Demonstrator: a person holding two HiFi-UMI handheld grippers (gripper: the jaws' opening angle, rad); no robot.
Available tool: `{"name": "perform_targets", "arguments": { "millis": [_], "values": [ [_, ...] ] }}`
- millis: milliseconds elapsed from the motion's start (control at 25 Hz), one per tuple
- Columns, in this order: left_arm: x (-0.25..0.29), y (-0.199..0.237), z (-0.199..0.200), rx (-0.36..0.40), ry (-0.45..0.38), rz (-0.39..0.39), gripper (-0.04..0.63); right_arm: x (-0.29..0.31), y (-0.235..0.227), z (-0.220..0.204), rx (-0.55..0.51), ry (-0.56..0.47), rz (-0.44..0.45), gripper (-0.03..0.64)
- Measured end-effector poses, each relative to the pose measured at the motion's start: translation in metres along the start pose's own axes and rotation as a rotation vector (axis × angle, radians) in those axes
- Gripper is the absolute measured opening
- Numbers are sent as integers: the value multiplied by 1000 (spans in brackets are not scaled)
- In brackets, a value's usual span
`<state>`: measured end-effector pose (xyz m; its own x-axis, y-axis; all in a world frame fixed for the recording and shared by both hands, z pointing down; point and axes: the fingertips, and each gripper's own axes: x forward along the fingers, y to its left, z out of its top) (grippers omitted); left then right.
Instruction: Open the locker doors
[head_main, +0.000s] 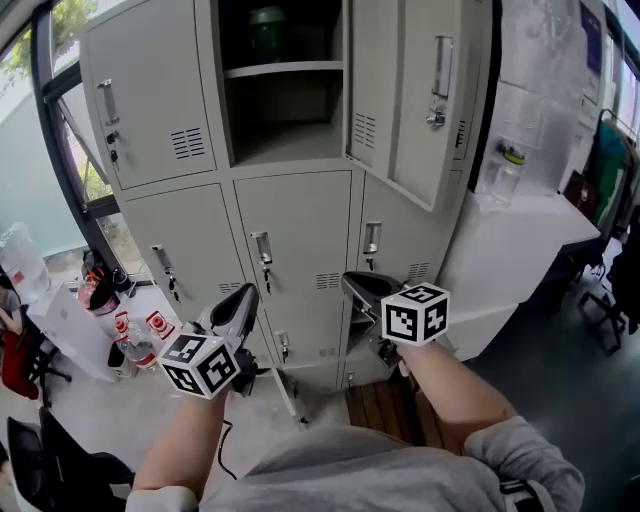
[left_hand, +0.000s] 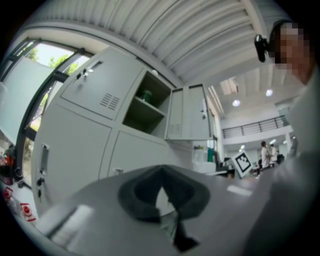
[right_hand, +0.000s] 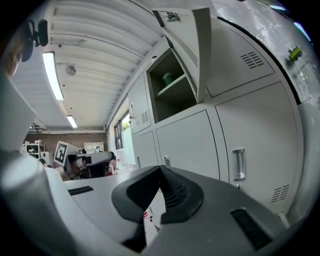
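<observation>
Two tongs in use: my left tongs (head_main: 243, 297) and right tongs (head_main: 357, 287). Both are clenched, tips together, with nothing gripped. Both are held in front of the locker bank (head_main: 300, 230).

Doors: one upper door (head_main: 435, 110) stands open, swung right. It exposes one compartment (head_main: 285, 120) with one shelf (head_main: 284, 69) and one green container (head_main: 268, 25). The upper-left door (head_main: 150, 100) and the three doors in the row below are closed.

The floor (head_main: 90, 400) is pale, with a wood-plank patch (head_main: 385, 405) at the locker base. There is a window (head_main: 75, 150) at left and a white counter (head_main: 540, 225) with one bottle (head_main: 508, 170) at right.
</observation>
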<state>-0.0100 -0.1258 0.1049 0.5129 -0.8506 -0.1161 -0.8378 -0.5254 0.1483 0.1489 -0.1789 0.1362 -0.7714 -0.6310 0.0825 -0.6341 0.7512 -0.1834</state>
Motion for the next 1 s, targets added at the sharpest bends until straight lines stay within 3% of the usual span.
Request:
{"name": "perform_targets", "arguments": {
  "millis": [400, 1000],
  "values": [
    [-15, 13, 14, 4, 18, -74, 5, 9, 21, 22, 15, -60, -36, 6],
    [-23, 17, 3, -38, 28, -60, 5, 12, 16, 5, 26, -19, -41, 6]
  ]
}}
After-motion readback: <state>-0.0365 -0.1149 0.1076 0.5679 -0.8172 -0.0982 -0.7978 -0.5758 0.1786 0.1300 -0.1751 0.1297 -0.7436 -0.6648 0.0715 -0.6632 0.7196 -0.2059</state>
